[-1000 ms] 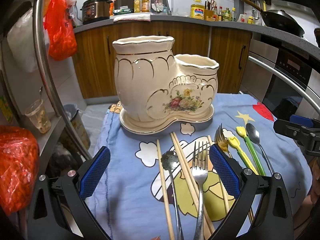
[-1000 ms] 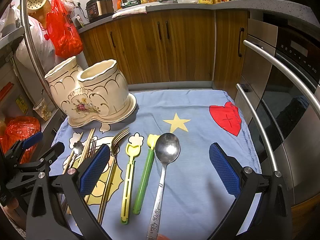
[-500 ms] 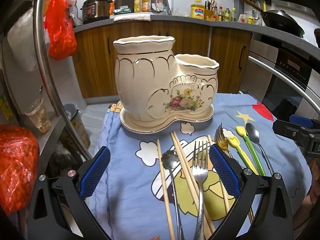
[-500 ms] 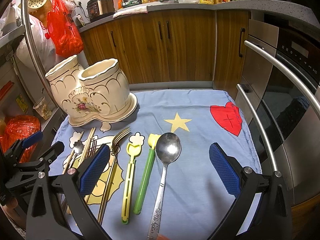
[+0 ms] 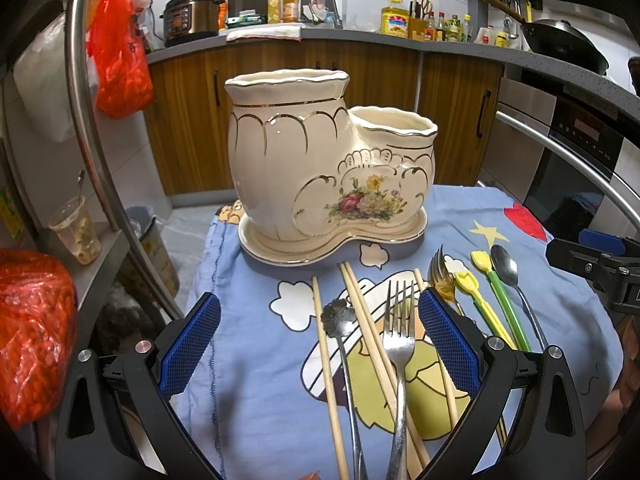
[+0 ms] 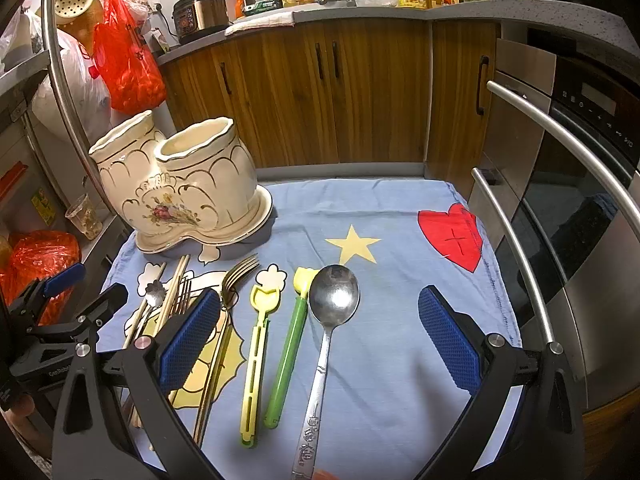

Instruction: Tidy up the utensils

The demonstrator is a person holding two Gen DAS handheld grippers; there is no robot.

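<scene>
A cream ceramic two-pot utensil holder [image 5: 320,168] stands on its saucer at the back of the blue cloth; it also shows in the right wrist view [image 6: 180,188]. In front lie wooden chopsticks [image 5: 368,336], a small flower spoon [image 5: 340,320], a steel fork [image 5: 398,344], a gold fork [image 6: 236,276], a yellow utensil [image 6: 258,340], a green utensil [image 6: 290,340] and a big steel spoon [image 6: 332,308]. My left gripper [image 5: 318,344] is open above the chopsticks and steel fork. My right gripper [image 6: 318,340] is open above the yellow, green and big spoon.
The blue cartoon cloth [image 6: 400,264] covers a small table. A steel oven with bar handles [image 6: 560,208] stands close on the right. A metal rack with red bags [image 5: 36,320] and a plastic cup [image 5: 76,232] is at the left. Wooden cabinets [image 6: 340,92] are behind.
Both grippers have crept slightly forward toward the holder. Nothing on the cloth has moved.
</scene>
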